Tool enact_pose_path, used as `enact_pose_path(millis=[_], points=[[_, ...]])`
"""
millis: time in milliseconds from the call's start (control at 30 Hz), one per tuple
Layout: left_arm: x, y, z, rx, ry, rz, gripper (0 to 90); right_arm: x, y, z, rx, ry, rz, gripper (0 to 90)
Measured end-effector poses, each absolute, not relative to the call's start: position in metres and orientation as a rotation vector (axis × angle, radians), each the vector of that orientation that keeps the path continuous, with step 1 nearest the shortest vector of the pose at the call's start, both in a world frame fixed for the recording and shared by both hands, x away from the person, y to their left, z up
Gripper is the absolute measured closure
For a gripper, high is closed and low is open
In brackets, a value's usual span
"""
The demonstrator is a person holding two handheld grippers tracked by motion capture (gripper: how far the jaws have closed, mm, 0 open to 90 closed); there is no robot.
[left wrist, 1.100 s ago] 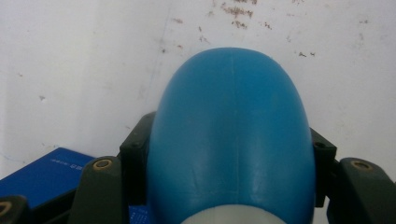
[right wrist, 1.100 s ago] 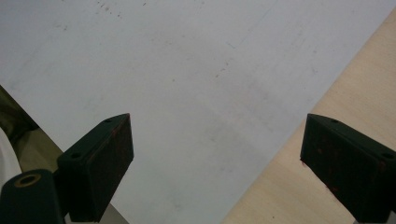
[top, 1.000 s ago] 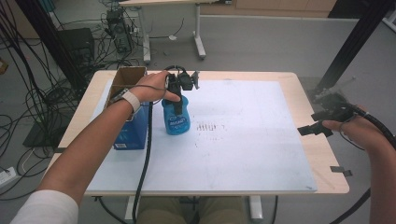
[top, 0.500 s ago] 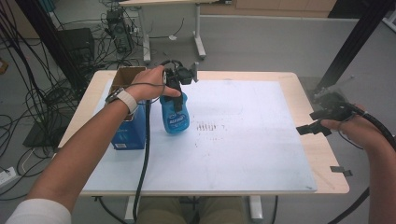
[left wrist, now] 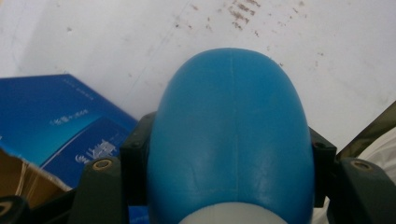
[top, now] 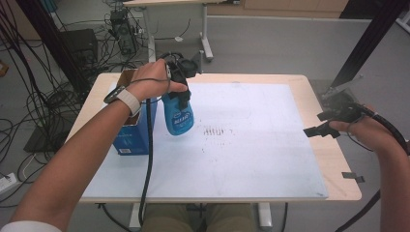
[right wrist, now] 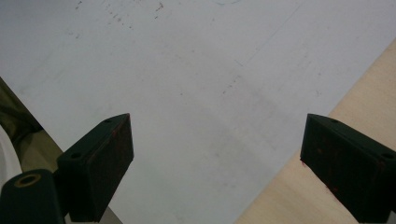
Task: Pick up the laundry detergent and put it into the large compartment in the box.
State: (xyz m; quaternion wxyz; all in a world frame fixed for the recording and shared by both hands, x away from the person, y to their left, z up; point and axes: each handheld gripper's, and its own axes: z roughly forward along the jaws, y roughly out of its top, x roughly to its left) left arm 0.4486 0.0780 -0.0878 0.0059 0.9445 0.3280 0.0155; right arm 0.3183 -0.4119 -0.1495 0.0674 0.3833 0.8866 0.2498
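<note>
A pale wooden tabletop (top: 314,87) sits mid-frame in the high view, most of it covered by a white sheet (top: 251,145) that carries a small patch of dark smudges (top: 215,130) near its centre. Around it lies grey floor, with tangled black cables (top: 34,96) at the left of the frame and the legs of another table at the top.

Left of centre, the left gripper (top: 183,94) is clamped on a blue plastic bottle (top: 178,115), smooth and rounded with a white printed label, hanging clear above the sheet. In the left gripper view the bottle's glossy domed body (left wrist: 231,140) sits tight between the black jaws. Just left of it stands a blue cardboard box (top: 133,133) with its top flaps open and brown inside.

At the right edge of the frame, the right gripper (top: 321,123) hovers over the tabletop's rim, its matte black jaws wide apart with nothing between them.

Compared with the earlier frame, the bottle is higher and slightly further from the sheet; the right gripper is in about the same place.
</note>
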Motion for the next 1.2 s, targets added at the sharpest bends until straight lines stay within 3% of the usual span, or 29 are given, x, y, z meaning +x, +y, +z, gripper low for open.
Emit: enact_pose_path(millis=[1200], points=[[0.437, 0.098, -0.038, 2.744, 1.437, 0.090, 38.2, 0.325, -0.407, -0.145, 1.079, 2.692, 0.779, 9.6]])
